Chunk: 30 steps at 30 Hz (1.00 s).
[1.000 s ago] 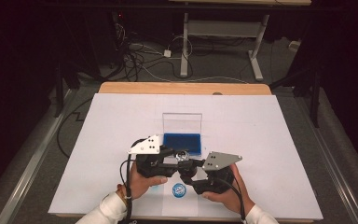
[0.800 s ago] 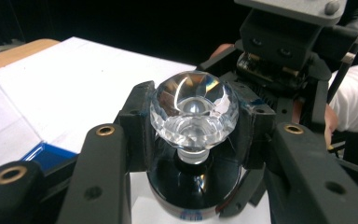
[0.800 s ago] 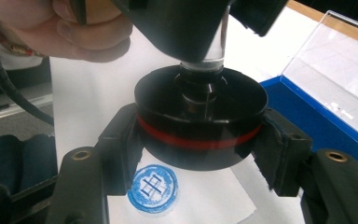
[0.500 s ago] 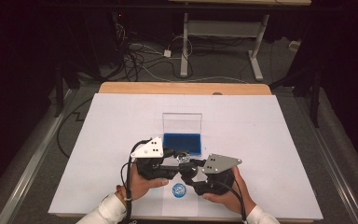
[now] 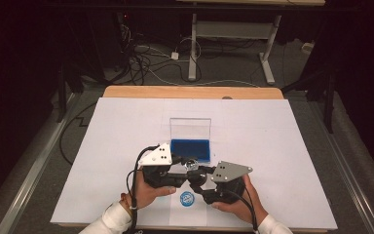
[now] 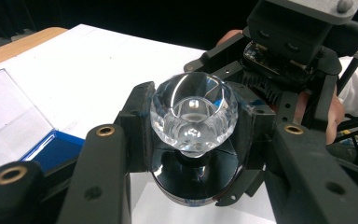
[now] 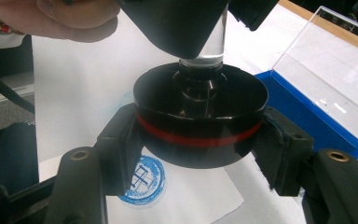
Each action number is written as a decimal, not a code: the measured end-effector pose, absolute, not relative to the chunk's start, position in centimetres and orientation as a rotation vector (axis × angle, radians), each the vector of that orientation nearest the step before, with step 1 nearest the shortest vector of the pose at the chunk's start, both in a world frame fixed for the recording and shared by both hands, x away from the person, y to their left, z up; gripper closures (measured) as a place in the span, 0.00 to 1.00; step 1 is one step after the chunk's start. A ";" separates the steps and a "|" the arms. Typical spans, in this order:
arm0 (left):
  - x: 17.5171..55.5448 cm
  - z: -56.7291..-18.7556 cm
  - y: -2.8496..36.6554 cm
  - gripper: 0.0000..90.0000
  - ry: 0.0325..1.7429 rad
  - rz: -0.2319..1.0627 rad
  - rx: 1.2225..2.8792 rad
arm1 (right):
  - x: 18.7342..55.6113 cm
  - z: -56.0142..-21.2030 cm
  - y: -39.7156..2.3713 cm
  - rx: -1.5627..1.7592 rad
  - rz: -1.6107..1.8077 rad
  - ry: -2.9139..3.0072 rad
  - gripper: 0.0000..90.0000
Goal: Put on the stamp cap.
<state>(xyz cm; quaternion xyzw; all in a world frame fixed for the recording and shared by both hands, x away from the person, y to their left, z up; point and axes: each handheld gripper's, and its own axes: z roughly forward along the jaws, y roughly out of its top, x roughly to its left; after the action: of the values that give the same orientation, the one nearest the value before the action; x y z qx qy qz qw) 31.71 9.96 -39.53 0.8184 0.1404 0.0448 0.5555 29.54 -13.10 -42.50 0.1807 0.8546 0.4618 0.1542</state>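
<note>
a dark room with cables on the floor lies beyond a wooden desk (image 5: 190, 91) covered by a white sheet (image 5: 272, 141). near the middle of the sheet sits an ink pad case (image 5: 191, 148), blue inside, with its clear lid (image 5: 190, 128) standing upright at the far side. just in front of it, over the near part of the desk, the two hands meet around a stamp (image 5: 193, 165), which is held off the sheet.

the left gripper (image 5: 175, 165) has its fingers (image 6: 135, 119) clamped on the stamp's faceted clear knob (image 6: 193, 114), one finger on each side. the right gripper (image 5: 199, 178) has its fingers (image 7: 121, 140) pressed against the stamp's round black base (image 7: 200, 119), on the red band (image 7: 200, 139) that circles it; these fingers have just been easing apart very slightly with the base between them, yet the pads touch it on both sides.

beneath the stamp lies a slip of white paper (image 7: 191, 196) bearing a round blue print (image 7: 142, 181), also seen from above between the two hands (image 5: 188, 199). the person's white sleeves (image 5: 109, 222) come in at the near edge.
</note>
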 end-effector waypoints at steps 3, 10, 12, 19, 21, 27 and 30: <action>31.6 -39.5 10.0 0.60 0.330 0.119 1.930 | 29.6 -42.5 -13.1 0.522 1.327 2.439 0.42; 31.5 -39.2 10.1 0.60 0.310 0.127 1.925 | 29.4 -42.8 -12.9 0.491 1.301 2.451 0.42; 31.5 -39.0 10.2 0.60 0.310 0.129 1.920 | 29.3 -43.0 -12.7 0.480 1.281 2.457 0.41; 31.4 -38.7 10.5 0.60 0.308 0.145 1.922 | 29.4 -43.0 -12.8 0.481 1.287 2.455 0.39; 31.4 -38.7 10.5 0.60 0.307 0.141 1.918 | 29.4 -42.9 -12.9 0.482 1.286 2.450 0.38; 31.4 -38.5 10.9 0.60 0.320 0.154 1.918 | 29.5 -43.1 -13.3 0.497 1.269 2.459 0.32; 31.3 -38.6 10.9 0.60 0.320 0.165 1.933 | 29.7 -43.4 -13.7 0.511 1.265 2.460 0.31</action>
<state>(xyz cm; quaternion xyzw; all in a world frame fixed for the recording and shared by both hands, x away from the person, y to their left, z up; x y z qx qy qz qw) 31.34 10.91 -38.59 0.8182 0.1356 0.0696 0.5543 29.65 -13.72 -43.37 0.1791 0.8628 0.4436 0.1635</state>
